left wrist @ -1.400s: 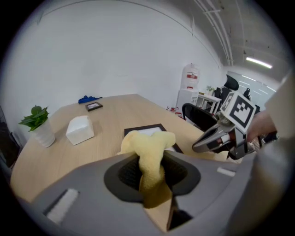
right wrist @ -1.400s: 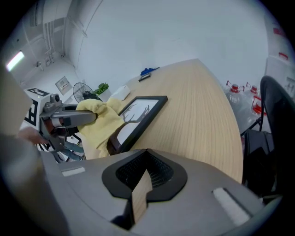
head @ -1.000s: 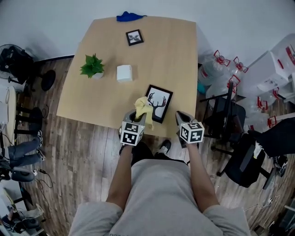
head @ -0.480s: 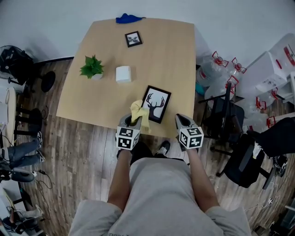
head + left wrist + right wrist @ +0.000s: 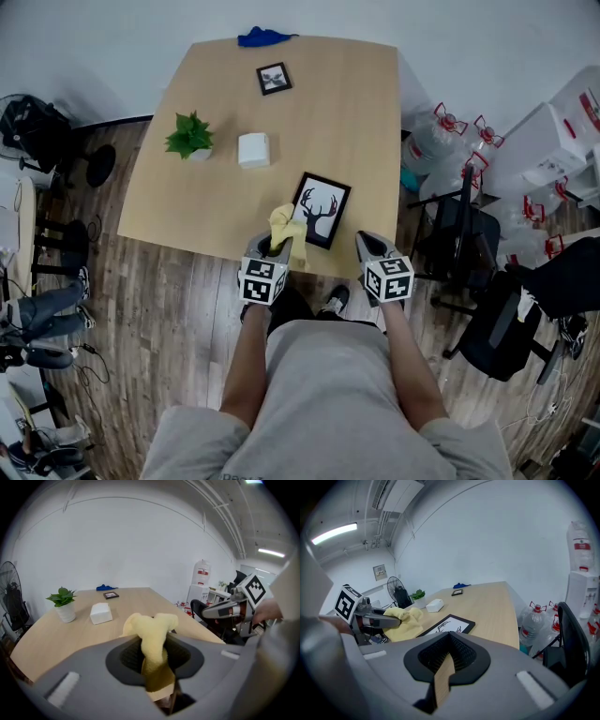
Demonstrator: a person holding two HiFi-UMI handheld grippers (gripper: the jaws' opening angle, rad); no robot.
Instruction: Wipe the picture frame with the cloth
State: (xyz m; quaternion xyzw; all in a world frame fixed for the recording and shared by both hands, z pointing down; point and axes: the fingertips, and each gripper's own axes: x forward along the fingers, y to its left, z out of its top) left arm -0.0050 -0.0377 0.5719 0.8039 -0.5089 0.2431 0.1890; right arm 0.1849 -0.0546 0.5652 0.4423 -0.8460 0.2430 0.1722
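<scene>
Your left gripper [image 5: 278,246] has drawn back slightly toward you and to your left over the past second, so the yellow cloth [image 5: 286,225] now hangs at the near left edge of the deer-print picture frame [image 5: 322,210] rather than further up its side. Your right gripper [image 5: 370,246] has hardly shifted.

In the left gripper view the fingers pinch the cloth [image 5: 152,641] firmly. Its bunched top stands up above them and hides most of the frame beyond. In the right gripper view the jaws are pressed nearly together on nothing, with only a sliver of the wooden table [image 5: 497,606] showing between them.

The frame lies flat near your edge of the table, just ahead and to the right of the cloth. The two look to be touching or overlapping at the frame's near left corner, though I cannot tell which. Its long axis runs away from you, leaning a little right at the far end.

Your left gripper is the nearer one and already carries the cloth, so I judge the wipe should sweep forward and rightward along that axis. Your right gripper sits just off the near right corner, free to steady the frame [image 5: 447,624] if it slides
</scene>
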